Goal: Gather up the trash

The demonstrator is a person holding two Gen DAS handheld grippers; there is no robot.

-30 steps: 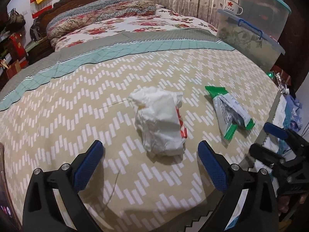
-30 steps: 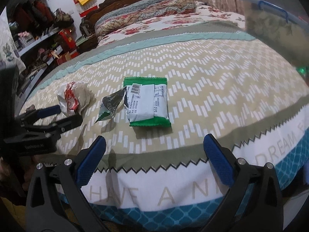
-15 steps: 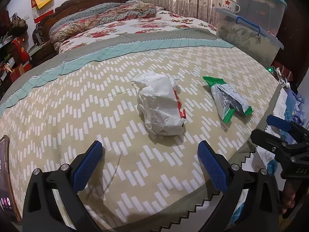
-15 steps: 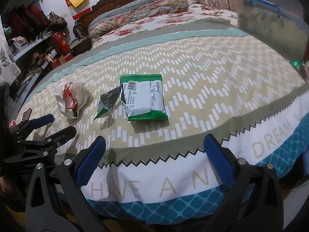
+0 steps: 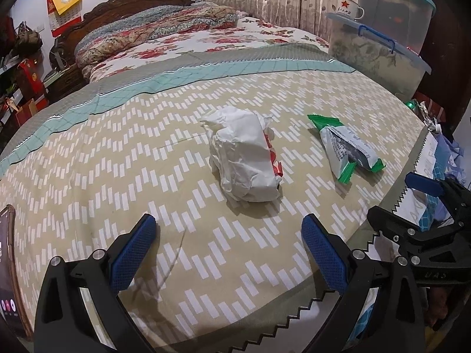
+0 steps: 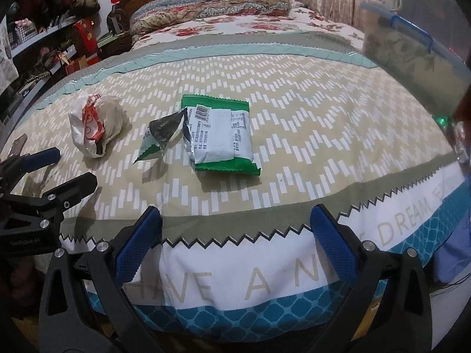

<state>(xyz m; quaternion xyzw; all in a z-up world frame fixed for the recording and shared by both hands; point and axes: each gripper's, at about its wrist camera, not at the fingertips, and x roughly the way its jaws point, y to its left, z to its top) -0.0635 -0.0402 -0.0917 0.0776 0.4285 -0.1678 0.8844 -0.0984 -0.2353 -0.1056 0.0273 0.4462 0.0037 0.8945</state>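
Note:
A crumpled white paper wrapper with red print (image 5: 245, 158) (image 6: 95, 125) lies on the beige zigzag bedspread (image 5: 117, 158). To its right lies a torn green-and-white snack packet (image 5: 346, 147) (image 6: 219, 136). My left gripper (image 5: 228, 250) stands open a short way in front of the paper wrapper, with nothing between its blue pads. My right gripper (image 6: 235, 239) is open too, hovering over the bed's near edge, in front of the snack packet. Each gripper shows at the side of the other's view.
Stacked clear storage boxes (image 5: 379, 44) with a white mug (image 5: 348, 8) on top stand at the bed's far right. A phone (image 5: 7, 273) lies at the bed's left edge. Folded floral quilts (image 5: 153, 35) lie by the headboard; cluttered shelves (image 6: 38, 38) stand left.
Both grippers have drawn back toward the near edge of the bed, so the wrapper and the packet look farther away. Both have stayed open.

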